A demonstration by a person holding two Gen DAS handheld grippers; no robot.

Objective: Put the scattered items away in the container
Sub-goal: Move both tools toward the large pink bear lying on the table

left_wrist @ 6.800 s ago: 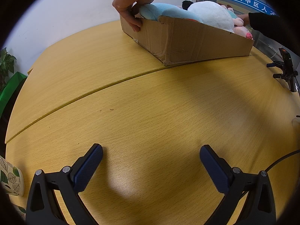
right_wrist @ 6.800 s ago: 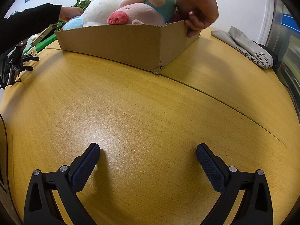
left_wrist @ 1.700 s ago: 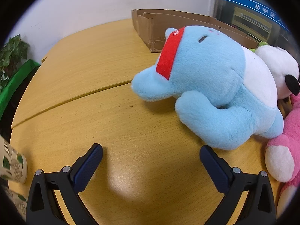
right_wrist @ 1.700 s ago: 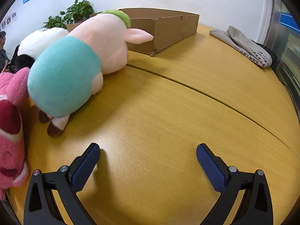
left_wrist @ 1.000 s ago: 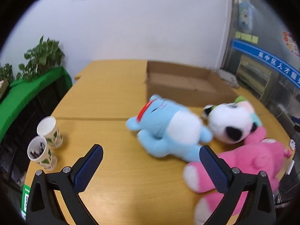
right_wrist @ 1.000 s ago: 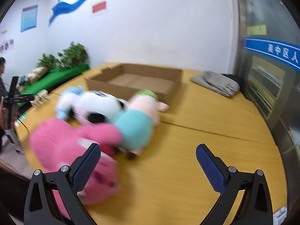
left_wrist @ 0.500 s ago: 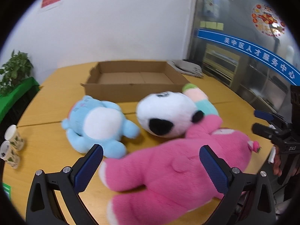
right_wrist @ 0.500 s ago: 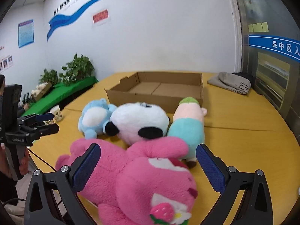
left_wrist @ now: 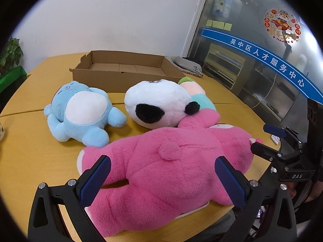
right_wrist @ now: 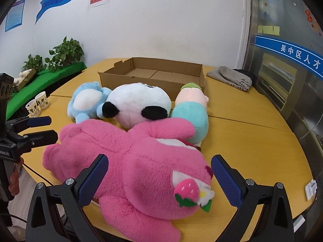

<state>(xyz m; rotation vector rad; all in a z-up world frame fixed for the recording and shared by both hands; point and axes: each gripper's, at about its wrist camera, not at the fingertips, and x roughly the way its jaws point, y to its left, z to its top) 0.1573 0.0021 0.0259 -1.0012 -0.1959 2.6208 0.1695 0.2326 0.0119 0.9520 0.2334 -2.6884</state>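
I have both grippers raised above the near edge of the wooden table [right_wrist: 252, 141], and neither touches anything. My left gripper [left_wrist: 164, 178] has its blue-padded fingers spread wide, framing the pink plush bear [left_wrist: 171, 171] that lies on its front closest to me. My right gripper [right_wrist: 159, 176] is spread just as wide over the same bear (from this side I see a strawberry and flower patch on it).

Beyond the bear, the panda plush [right_wrist: 139, 102] sits in the middle of the pile, its black patches facing me, touching the bear's raised arm. To its left the light blue plush [left_wrist: 80, 111] lies on its back with its white belly up, just beside the panda. To the panda's right lies the plush with a teal body, pink head and green top [right_wrist: 190, 109], its green end near the box wall.

The open cardboard box [right_wrist: 153, 80] stands behind all four toys, its inside bare as far as I can see.

Two paper cups [right_wrist: 37, 103] stand at the table's left edge, potted plants [right_wrist: 64, 54] behind them, and a folded grey cloth [right_wrist: 234, 78] lies right of the box.
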